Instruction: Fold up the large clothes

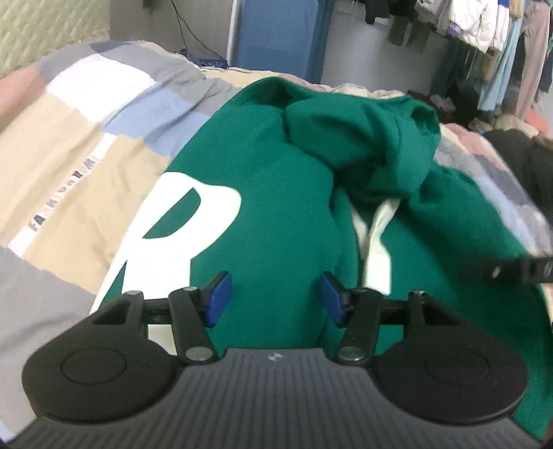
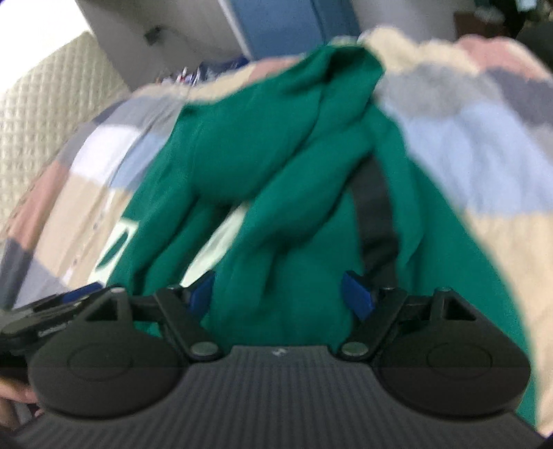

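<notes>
A green hoodie (image 1: 276,193) lies on a bed, spread over a patchwork quilt (image 1: 69,165) of beige, grey, white, pale blue and pink blocks. Large white letters (image 1: 179,221) cross its chest, and part of the garment, a sleeve or the hood, I cannot tell which, is bunched in a heap (image 1: 363,138) over the upper middle, covering some of the lettering. In the right wrist view the same hoodie (image 2: 262,179) shows blurred, with a folded ridge of green cloth running down toward the camera and a dark strip (image 2: 373,214) beside it. Beyond the bed stand a blue panel (image 1: 276,31) against the wall and a rack of hanging clothes (image 1: 484,41) at the far right; a dark garment (image 1: 518,159) lies on the bed's right edge. The left claw (image 1: 274,298) hangs over the hoodie's lower front with its blue pads (image 1: 219,298) well apart and nothing gripped between them. The right claw (image 2: 281,298) is spread wider, above the ridge of cloth, its pads (image 2: 357,298) not pressing on it. The tip of the right claw (image 1: 518,271) also shows at the left wrist view's right edge.
</notes>
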A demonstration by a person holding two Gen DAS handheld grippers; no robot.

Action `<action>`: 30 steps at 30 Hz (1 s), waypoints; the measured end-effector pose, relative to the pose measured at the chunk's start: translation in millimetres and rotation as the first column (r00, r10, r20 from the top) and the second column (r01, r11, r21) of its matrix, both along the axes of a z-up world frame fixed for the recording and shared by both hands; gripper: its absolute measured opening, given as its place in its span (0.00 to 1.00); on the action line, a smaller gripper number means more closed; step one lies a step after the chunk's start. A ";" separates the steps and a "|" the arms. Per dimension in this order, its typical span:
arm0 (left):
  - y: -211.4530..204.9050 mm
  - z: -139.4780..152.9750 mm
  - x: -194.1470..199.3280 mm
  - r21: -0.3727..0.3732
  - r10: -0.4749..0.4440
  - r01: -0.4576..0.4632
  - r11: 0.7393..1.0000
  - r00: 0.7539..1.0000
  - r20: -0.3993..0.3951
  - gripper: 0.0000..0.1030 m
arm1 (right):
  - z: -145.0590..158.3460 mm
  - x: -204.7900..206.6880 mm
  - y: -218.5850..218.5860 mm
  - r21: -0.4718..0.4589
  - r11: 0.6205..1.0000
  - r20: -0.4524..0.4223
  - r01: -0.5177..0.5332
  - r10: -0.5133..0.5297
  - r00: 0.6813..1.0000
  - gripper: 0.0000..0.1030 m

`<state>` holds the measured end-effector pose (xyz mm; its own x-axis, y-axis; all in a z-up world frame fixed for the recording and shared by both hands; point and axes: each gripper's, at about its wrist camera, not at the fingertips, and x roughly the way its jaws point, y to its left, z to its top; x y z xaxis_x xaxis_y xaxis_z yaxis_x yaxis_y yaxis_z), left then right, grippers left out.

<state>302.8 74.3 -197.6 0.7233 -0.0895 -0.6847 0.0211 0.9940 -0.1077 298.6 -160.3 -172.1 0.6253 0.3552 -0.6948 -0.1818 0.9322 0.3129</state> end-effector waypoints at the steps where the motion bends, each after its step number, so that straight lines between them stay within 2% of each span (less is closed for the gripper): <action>1: -0.9 -4.1 -0.8 0.021 0.017 -0.017 1.000 1.000 0.004 0.60 | -3.1 -0.2 8.1 -0.040 0.999 0.003 -0.017 0.017 1.000 0.73; 3: 2.6 -13.7 -0.5 0.012 0.052 -0.051 0.999 0.999 -0.012 0.60 | -10.1 1.4 22.8 -0.131 0.991 0.030 -0.034 0.038 0.999 0.60; 4: 5.3 -17.6 2.8 -0.001 0.058 -0.058 0.998 0.998 -0.023 0.59 | -11.1 3.7 26.0 -0.163 0.986 0.039 -0.034 0.041 0.998 0.46; 5: 8.4 -20.0 4.7 -0.009 0.064 -0.065 0.998 0.997 -0.031 0.55 | -9.8 5.4 25.1 -0.184 0.983 0.047 -0.022 0.031 0.998 0.26; 6: 11.7 -21.9 5.3 -0.013 0.070 -0.071 0.997 0.997 -0.034 0.51 | -8.6 6.3 19.3 -0.183 0.983 0.054 -0.010 0.020 0.998 0.22; 8: 16.2 -21.4 2.9 -0.021 0.085 -0.086 0.996 0.996 -0.033 0.33 | -0.2 7.1 6.3 -0.110 0.994 0.056 0.014 -0.008 0.998 0.16; 9: 18.3 -19.1 2.2 -0.028 0.088 -0.089 0.996 0.996 -0.033 0.29 | 4.2 5.0 1.6 -0.087 0.996 0.063 0.026 -0.020 0.998 0.14; 10: 21.1 -16.3 1.7 -0.040 0.087 -0.088 0.995 0.996 -0.029 0.19 | 8.5 5.7 -2.6 -0.077 0.996 0.073 0.035 -0.029 0.997 0.11; 11: 22.4 -14.3 -0.2 -0.046 0.087 -0.089 0.995 0.996 -0.026 0.13 | 13.6 4.0 -5.9 -0.073 0.996 0.090 0.044 -0.038 0.995 0.11; 14: 30.7 -7.2 -2.5 -0.074 0.093 -0.094 0.993 0.996 -0.011 0.07 | 26.6 3.3 -11.4 -0.057 0.995 0.135 0.078 -0.069 0.988 0.11; 21: 54.1 19.9 -19.2 -0.204 0.106 -0.094 0.974 0.993 0.048 0.06 | 58.7 -1.1 -35.1 -0.089 0.980 0.269 0.179 -0.149 0.952 0.10; 25: 50.2 25.3 -23.6 -0.205 0.081 -0.069 0.976 0.995 0.051 0.07 | 74.2 4.8 -55.6 -0.118 0.962 0.336 0.246 -0.195 0.922 0.08; 28: 49.7 21.3 -20.2 -0.211 0.056 -0.050 0.976 0.998 0.021 0.08 | 79.1 14.9 -70.3 -0.182 0.929 0.389 0.323 -0.234 0.891 0.08; 30: 48.7 18.6 -18.7 -0.210 0.050 -0.048 0.977 0.999 0.005 0.09 | 75.4 27.2 -87.7 -0.194 0.908 0.382 0.371 -0.278 0.881 0.08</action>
<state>284.1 123.0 -179.0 0.7376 -0.1941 -0.6468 -0.0251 0.9493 -0.3134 325.8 -248.0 -96.7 0.8865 -0.0686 -0.4576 0.0935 0.9951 0.0319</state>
